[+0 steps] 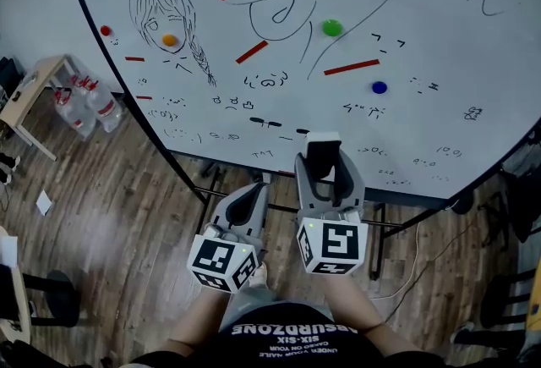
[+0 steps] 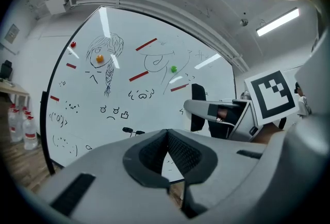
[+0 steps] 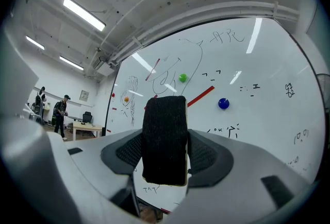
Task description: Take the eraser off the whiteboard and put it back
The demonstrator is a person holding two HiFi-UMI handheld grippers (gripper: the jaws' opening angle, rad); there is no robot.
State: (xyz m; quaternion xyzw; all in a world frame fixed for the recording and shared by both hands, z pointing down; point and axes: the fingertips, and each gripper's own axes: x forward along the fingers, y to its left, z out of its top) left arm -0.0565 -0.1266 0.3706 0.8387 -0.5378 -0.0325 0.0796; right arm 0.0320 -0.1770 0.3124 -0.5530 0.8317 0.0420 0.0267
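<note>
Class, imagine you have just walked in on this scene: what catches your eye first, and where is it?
The big whiteboard fills the view ahead, with a sketched girl with a braid at its upper left and a green magnet near the middle. Lower down, the right tongs grip a black eraser before the board's lower edge; the left tongs beside them are shut and empty.

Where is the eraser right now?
The eraser is clamped upright in the jaws of the right tool, centre of the right gripper view, near the lower edge of the whiteboard and right of the left tool.
</note>
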